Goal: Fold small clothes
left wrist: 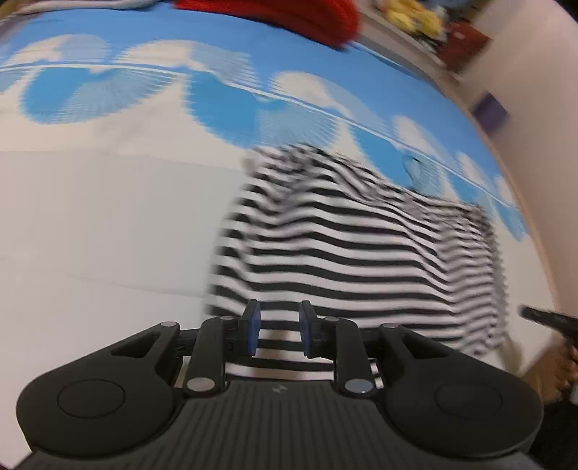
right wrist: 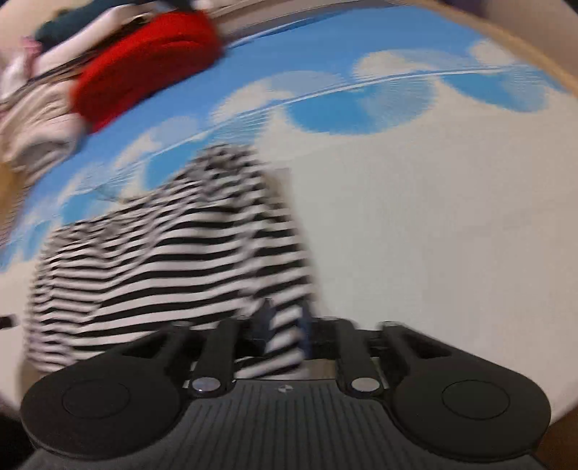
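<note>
A black-and-white striped garment (left wrist: 346, 249) lies rumpled on a white and blue cloud-print sheet (left wrist: 108, 202). My left gripper (left wrist: 278, 330) is at the garment's near hem, its blue pads apart, with striped cloth lying between them. My right gripper (right wrist: 285, 325) is at the garment's (right wrist: 162, 260) other near corner, and striped cloth fills the narrow gap between its pads. Both views are blurred by motion. The right gripper's tip also shows at the right edge of the left wrist view (left wrist: 549, 318).
A red garment (right wrist: 144, 68) lies at the far end of the sheet on a pile of other clothes (right wrist: 36, 108). The red garment also shows in the left wrist view (left wrist: 289, 18). A shelf with toys (left wrist: 415, 18) stands by the wall.
</note>
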